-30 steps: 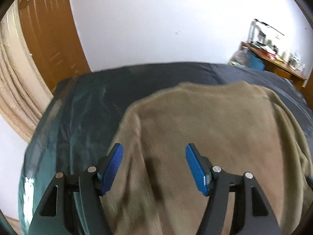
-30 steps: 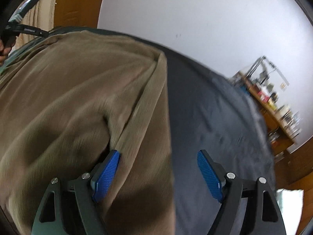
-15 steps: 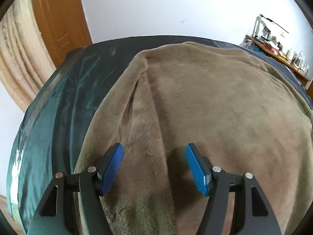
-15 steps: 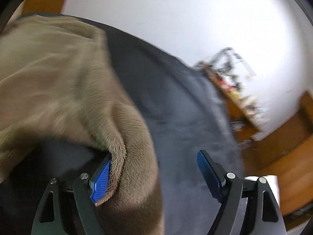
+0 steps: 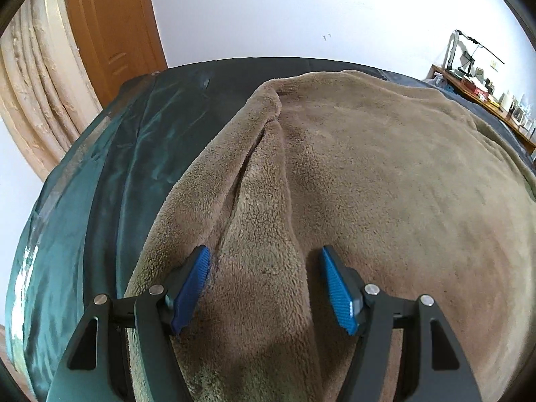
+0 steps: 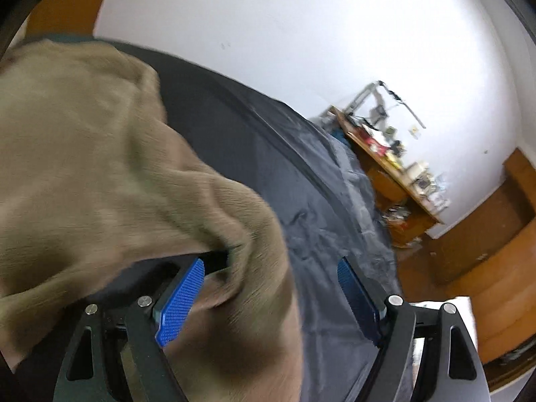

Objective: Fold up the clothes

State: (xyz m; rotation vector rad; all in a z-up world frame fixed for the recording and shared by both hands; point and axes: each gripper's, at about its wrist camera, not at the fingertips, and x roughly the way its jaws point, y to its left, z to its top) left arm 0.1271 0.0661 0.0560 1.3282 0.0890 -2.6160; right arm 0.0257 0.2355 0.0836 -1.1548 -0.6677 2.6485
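A tan fleece garment lies spread on a dark bed cover. My left gripper is open, low over the garment's near left part, with a raised fold of fleece between its blue pads. In the right wrist view the garment is lifted and bunched at its right edge. My right gripper is open; a hanging fold of the fleece drapes between the fingers, against the left pad. The view is blurred.
The dark bed cover runs to the right edge of the bed. A wooden door and a beige curtain stand at the far left. A cluttered wooden desk stands against the white wall at the right.
My left gripper has dropped lower and closer onto the garment, now straddling a fold. My right gripper has swung right and down at the garment's right edge, and the fleece there has bunched up.
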